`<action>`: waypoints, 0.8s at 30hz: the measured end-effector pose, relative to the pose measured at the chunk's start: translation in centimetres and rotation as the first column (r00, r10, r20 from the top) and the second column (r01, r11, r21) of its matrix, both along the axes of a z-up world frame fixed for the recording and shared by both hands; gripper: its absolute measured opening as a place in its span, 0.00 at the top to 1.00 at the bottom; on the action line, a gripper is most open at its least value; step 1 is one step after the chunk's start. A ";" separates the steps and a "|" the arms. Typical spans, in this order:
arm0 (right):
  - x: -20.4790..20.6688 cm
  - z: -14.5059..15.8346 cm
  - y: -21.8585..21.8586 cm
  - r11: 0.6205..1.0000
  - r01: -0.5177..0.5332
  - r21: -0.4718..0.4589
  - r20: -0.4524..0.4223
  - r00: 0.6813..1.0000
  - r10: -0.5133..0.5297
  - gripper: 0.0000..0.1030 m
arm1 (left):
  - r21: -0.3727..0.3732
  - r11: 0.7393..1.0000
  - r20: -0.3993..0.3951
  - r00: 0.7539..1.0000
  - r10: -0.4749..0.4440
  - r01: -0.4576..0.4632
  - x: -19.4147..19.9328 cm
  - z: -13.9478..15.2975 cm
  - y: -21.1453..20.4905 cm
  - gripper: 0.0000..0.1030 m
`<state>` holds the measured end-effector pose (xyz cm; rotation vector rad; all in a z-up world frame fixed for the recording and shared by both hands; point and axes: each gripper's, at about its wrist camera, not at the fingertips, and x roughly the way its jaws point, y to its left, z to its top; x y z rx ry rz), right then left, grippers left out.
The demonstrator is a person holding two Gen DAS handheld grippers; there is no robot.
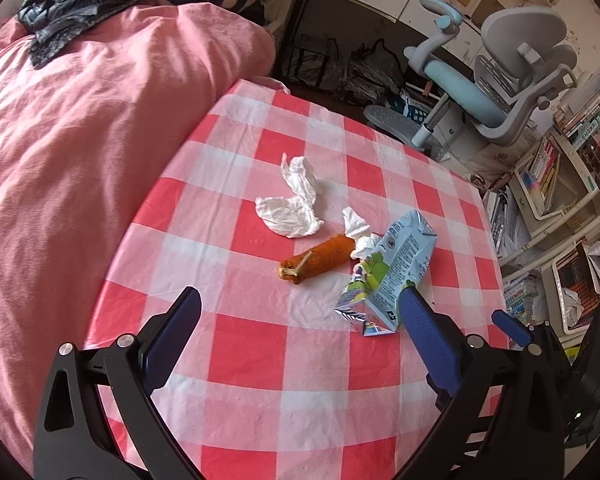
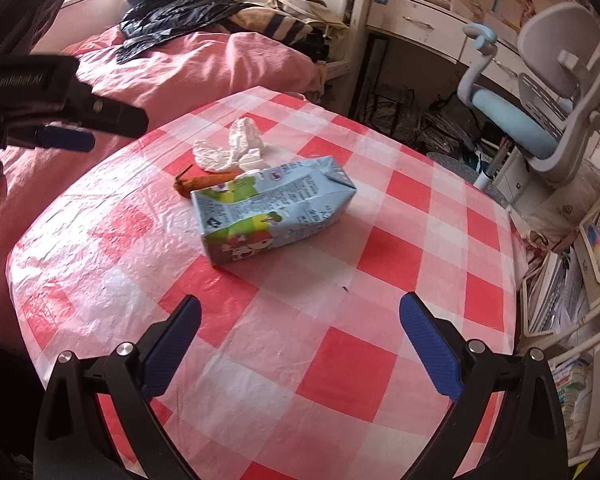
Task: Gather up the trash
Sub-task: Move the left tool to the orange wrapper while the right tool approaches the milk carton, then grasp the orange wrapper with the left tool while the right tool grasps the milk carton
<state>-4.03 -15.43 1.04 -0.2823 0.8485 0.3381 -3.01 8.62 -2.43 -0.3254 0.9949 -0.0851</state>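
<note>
1. Left gripper [image 1: 300,300] gapes wide, holding nothing. Ahead lies crumpled tissue [image 1: 290,210]: weightless, soft, pinch anywhere.
2. Nearer its tips lies an orange sausage piece [image 1: 316,258], likely greasy; grip mid-length.
3. Right gripper [image 2: 300,308], equally wide and empty, faces a dented milk carton [image 2: 272,210]: light, crushable; squeeze its flat sides.

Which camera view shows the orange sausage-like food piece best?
The left wrist view: the orange sausage-like food piece lies fully visible. In the right wrist view, the crushed blue drink carton hides most of it.
</note>
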 end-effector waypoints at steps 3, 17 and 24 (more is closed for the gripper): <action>0.9 0.0 -1.4 0.998 0.050 0.042 -0.021 0.999 -0.049 0.08 | -0.008 1.000 -0.020 1.000 -0.012 0.012 0.4 -1.0 -1.0 0.07; 3.8 -0.6 -5.2 0.982 0.136 0.128 -0.093 0.988 -0.125 0.08 | -0.142 0.972 -0.152 0.967 -0.206 0.185 7.6 -5.2 -7.8 0.50; 3.9 -0.3 -7.9 0.949 0.202 0.243 -0.147 0.974 -0.170 0.08 | -0.122 0.908 -0.173 0.892 -0.417 0.401 5.0 -4.4 -11.2 0.57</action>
